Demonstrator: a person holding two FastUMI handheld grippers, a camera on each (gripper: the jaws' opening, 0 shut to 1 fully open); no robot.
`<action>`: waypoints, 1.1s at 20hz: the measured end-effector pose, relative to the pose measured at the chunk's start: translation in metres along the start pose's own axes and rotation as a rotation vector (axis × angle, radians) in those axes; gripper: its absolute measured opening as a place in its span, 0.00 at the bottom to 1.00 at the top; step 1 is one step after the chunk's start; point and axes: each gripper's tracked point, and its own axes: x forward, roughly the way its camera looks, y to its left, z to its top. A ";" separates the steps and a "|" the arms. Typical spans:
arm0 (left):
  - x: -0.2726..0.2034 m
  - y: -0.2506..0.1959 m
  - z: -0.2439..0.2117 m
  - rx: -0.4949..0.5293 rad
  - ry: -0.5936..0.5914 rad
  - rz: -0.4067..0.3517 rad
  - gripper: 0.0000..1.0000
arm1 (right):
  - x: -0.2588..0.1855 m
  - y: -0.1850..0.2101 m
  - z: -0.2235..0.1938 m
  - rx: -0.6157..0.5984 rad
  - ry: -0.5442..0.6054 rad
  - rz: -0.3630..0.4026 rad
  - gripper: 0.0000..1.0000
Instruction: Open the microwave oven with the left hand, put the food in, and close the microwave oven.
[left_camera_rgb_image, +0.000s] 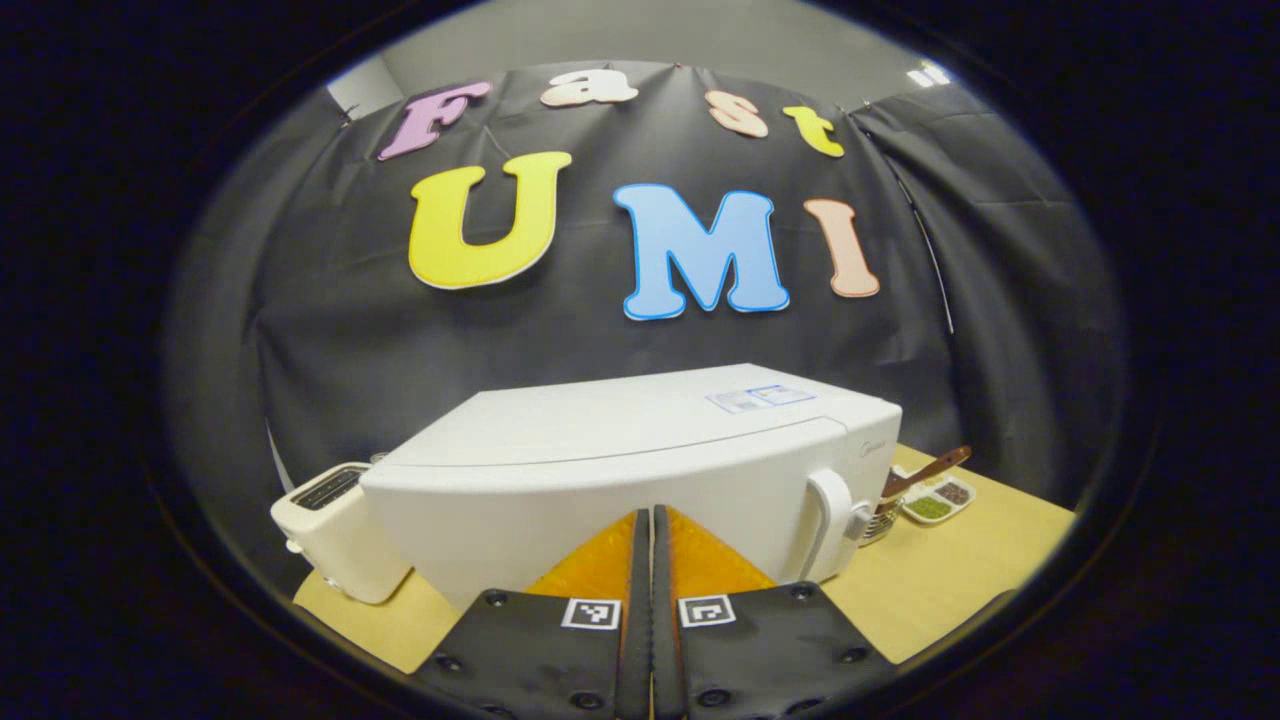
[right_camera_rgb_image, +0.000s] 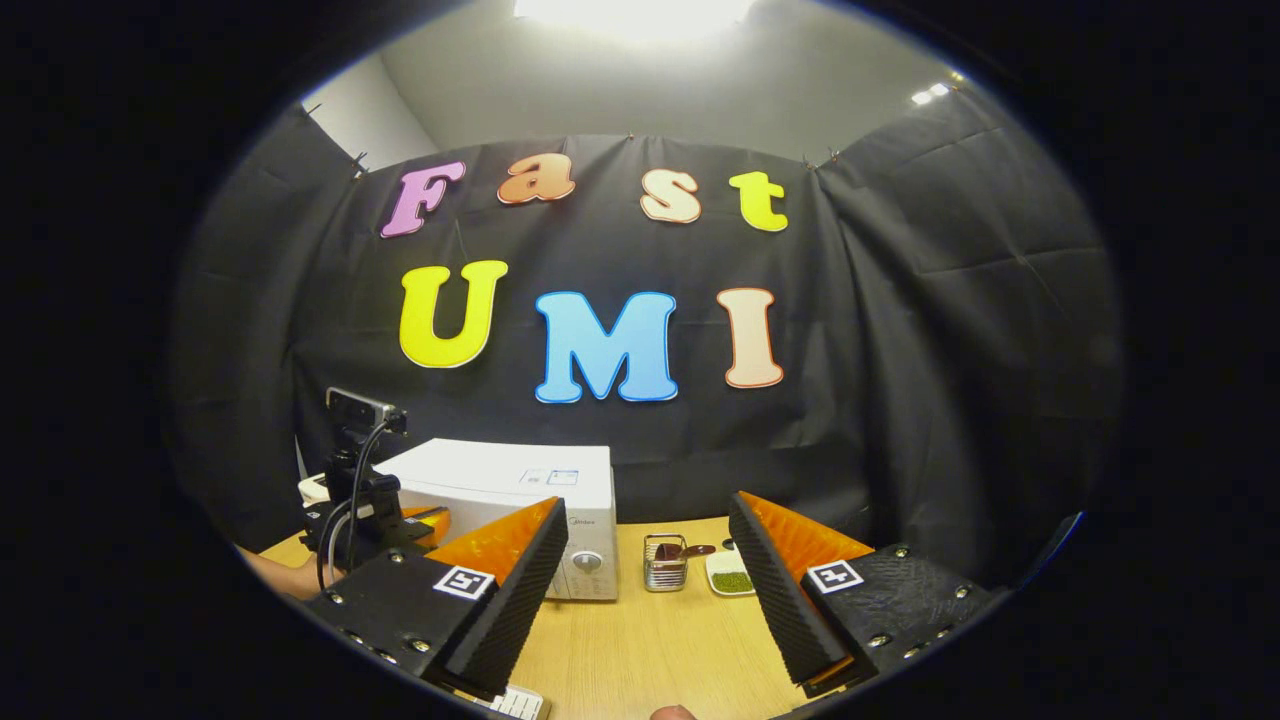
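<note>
The left gripper (left_camera_rgb_image: 651, 520) has its fingers pressed together, empty, just before the microwave (left_camera_rgb_image: 640, 470), whose door is closed. The microwave's long axis runs from 9 to 3 o'clock across the table (left_camera_rgb_image: 950, 570), handle (left_camera_rgb_image: 828, 520) at its right end. The right gripper (right_camera_rgb_image: 645, 570) is spread wide, empty. A toaster (left_camera_rgb_image: 335, 535) stands at 8 o'clock, partly hidden behind the microwave; a small dish (left_camera_rgb_image: 938, 500) lies at 4 o'clock, its contents hard to make out.

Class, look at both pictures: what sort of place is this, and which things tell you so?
Probably a staged kitchen corner in a recording booth: a microwave oven, a toaster and a divided dish of food stand on a wooden table before a cloth wall.
</note>
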 end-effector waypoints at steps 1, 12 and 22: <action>-0.013 -0.001 0.009 -0.002 -0.020 0.007 0.07 | -0.003 -0.001 0.001 -0.001 -0.002 0.012 0.98; -0.160 -0.003 0.075 -0.028 -0.134 0.124 0.07 | -0.045 -0.016 0.009 0.022 -0.055 0.131 0.98; -0.276 0.000 0.104 0.011 -0.195 0.199 0.07 | -0.074 -0.021 -0.004 -0.002 -0.070 0.139 0.98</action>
